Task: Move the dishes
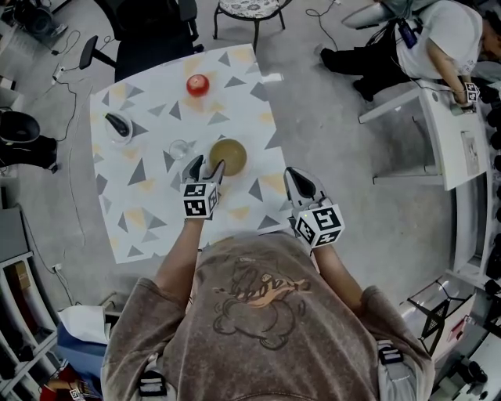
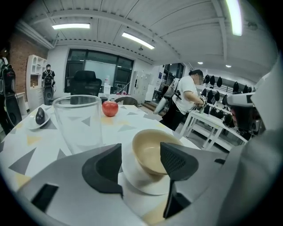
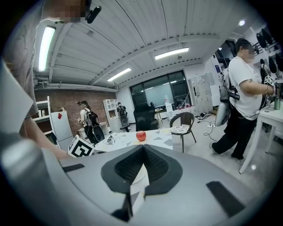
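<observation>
A square table (image 1: 141, 211) covered in a white cloth with grey and yellow triangles carries the dishes. The tan, round ceramic bowl (image 1: 228, 156) sits near the table's middle on a white round saucer (image 2: 143, 185). The left claw (image 1: 205, 166) is open at the bowl's near side. In the left gripper view its two dark jaws stand wide apart with the bowl (image 2: 150, 152) just beyond and between them, closer to the right-hand jaw; neither pad presses on it. A clear, empty drinking glass (image 1: 179, 149) stands just beside the bowl, on the left claw's outer side, and is the nearest thing in the way. Farther back lie a red apple (image 1: 198, 84) and, toward the left edge, a small white dish holding a dark rounded object (image 1: 119, 125); both are well apart from the bowl. The right claw (image 1: 295, 174) is over the table's right edge, closed, its jaws meeting with nothing between them. A black office chair (image 1: 153, 31) and a round patterned-seat chair (image 1: 249, 9) stand behind the table.

Counted: one bowl, one saucer, one glass, one apple, one small dish, two chairs, two claws.
</observation>
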{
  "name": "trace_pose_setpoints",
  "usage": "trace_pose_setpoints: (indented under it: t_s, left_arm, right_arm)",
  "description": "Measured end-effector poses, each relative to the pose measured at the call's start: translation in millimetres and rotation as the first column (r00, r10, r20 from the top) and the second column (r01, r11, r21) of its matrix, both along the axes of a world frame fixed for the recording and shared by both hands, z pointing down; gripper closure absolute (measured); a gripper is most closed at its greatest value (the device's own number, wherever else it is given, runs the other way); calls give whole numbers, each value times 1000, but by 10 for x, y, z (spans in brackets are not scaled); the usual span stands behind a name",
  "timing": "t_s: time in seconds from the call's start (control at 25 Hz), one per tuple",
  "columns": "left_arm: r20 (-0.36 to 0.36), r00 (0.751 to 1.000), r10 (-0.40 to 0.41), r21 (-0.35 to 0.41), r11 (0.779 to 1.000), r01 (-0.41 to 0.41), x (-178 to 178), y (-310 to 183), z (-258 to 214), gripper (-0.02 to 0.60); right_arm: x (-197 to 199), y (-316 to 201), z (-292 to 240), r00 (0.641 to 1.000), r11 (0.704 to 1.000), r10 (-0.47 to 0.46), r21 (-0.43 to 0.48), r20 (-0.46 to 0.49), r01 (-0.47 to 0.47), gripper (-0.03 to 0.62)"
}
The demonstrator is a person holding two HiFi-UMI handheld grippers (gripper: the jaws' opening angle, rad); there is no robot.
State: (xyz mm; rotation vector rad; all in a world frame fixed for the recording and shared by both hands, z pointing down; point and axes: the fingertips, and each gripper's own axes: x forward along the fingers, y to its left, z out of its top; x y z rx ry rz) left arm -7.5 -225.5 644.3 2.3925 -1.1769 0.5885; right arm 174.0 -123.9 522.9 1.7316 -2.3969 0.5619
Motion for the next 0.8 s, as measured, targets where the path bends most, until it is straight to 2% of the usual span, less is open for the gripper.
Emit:
trace_pose_setpoints:
  t_s: [0.32,0.44,0.6,0.8]
  left_arm:
    - [38,999,-19,-55,998,22,14,-47,146,372]
    - [58,998,-22,-69,997,25,20,-44,184,416]
    - [74,996,-41,-80,996,47,6,-60,197,507]
    - [48,997,-54,-104,993,58,21,-73,171,539]
  right_arm:
    - [60,-38,63,1000,1000,-5,-14,7,5,588]
    - [91,-50,72,1000,1000,-2,-16,9,2,588]
    - [112,-50,80,1000,1000,3,-18,9,-3,588]
    - [130,-42,68,1000,1000,9,-15,9,-9,588]
